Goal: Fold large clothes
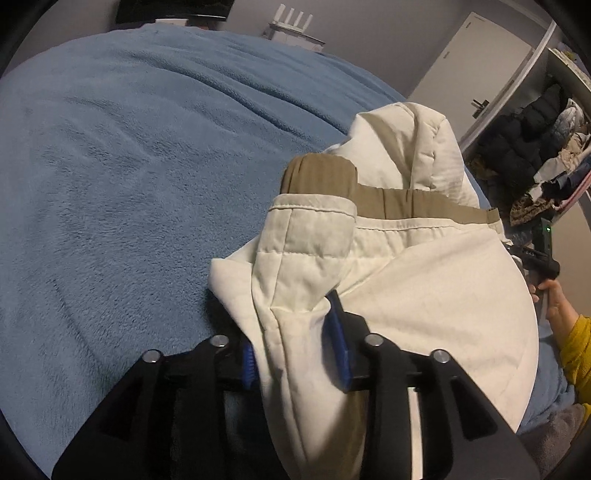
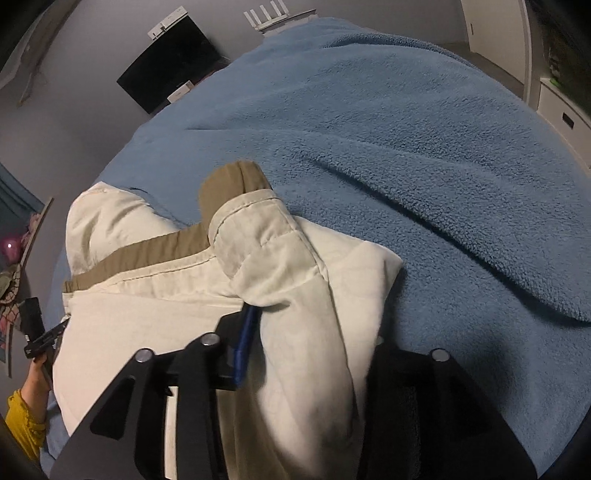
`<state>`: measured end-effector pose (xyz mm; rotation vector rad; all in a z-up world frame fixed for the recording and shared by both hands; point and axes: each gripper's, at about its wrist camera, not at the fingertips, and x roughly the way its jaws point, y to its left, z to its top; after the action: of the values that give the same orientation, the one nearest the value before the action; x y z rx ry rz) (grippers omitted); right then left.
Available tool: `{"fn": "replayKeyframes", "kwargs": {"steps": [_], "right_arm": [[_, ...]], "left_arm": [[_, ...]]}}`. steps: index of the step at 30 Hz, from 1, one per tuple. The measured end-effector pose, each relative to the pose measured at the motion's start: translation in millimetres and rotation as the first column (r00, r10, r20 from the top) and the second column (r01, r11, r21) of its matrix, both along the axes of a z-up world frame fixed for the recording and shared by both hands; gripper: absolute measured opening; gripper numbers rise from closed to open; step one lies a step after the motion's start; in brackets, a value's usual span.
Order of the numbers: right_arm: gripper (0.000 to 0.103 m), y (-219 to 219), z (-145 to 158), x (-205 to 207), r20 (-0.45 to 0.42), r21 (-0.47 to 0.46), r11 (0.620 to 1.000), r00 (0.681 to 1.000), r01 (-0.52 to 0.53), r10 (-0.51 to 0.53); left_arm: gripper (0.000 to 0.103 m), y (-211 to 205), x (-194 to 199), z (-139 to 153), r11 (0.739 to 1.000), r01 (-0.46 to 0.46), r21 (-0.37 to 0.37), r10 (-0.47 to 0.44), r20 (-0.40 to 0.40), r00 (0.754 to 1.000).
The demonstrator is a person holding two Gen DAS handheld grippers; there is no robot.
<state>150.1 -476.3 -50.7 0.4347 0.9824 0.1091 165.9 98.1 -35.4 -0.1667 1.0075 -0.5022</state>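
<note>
One cream quilted jacket (image 1: 424, 295) with a tan lining lies at the centre right of the left wrist frame. One blue fleece blanket (image 1: 129, 166) fills the left and upper part. Two claws show: the left claw (image 1: 295, 343) at bottom centre, the right claw (image 1: 543, 254) at the right edge. One white router (image 1: 291, 26) with four antennas stands at the top. One dark screen (image 2: 170, 74) sits in the upper left of the right wrist frame.
</note>
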Motion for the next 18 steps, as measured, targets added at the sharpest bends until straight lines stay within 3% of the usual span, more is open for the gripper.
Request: {"fn": "replayKeyframes", "kwargs": {"steps": [3, 5, 6, 9, 11, 15, 18], "right_arm": [[0.056, 8, 18, -13, 0.003, -0.103, 0.994, 0.999, 0.037, -0.037], [0.072, 12, 31, -22, 0.003, -0.190, 0.980, 0.998, 0.056, -0.056], [0.075, 20, 43, -30, 0.013, -0.249, 0.967, 0.998, 0.058, -0.057], [0.084, 45, 81, -57, 0.067, -0.342, 0.938, 0.997, 0.051, -0.029], [0.089, 63, 99, -84, 0.096, -0.350, 0.936, 0.995, 0.025, 0.009], [0.091, 102, 101, -129, 0.078, -0.341, 0.936, 0.990, -0.085, 0.118], [0.091, 130, 83, -147, 0.032, -0.309, 0.937, 0.983, -0.163, 0.181]], "left_arm": [[0.068, 5, -21, 16, 0.999, -0.049, 0.012, 0.049, 0.028, 0.998], [0.080, 7, -34, 31, 0.996, -0.078, 0.033, 0.075, 0.066, 0.995], [0.088, 5, -40, 42, 0.993, -0.097, 0.061, 0.091, 0.095, 0.991], [0.089, -6, -69, 81, 0.988, -0.122, 0.099, 0.103, 0.184, 0.978], [0.091, -30, -97, 103, 0.987, -0.103, 0.123, 0.076, 0.209, 0.975], [0.096, -89, -149, 109, 0.972, -0.039, 0.233, -0.013, 0.214, 0.977], [0.096, -120, -174, 91, 0.974, 0.010, 0.226, -0.045, 0.150, 0.988]]}}
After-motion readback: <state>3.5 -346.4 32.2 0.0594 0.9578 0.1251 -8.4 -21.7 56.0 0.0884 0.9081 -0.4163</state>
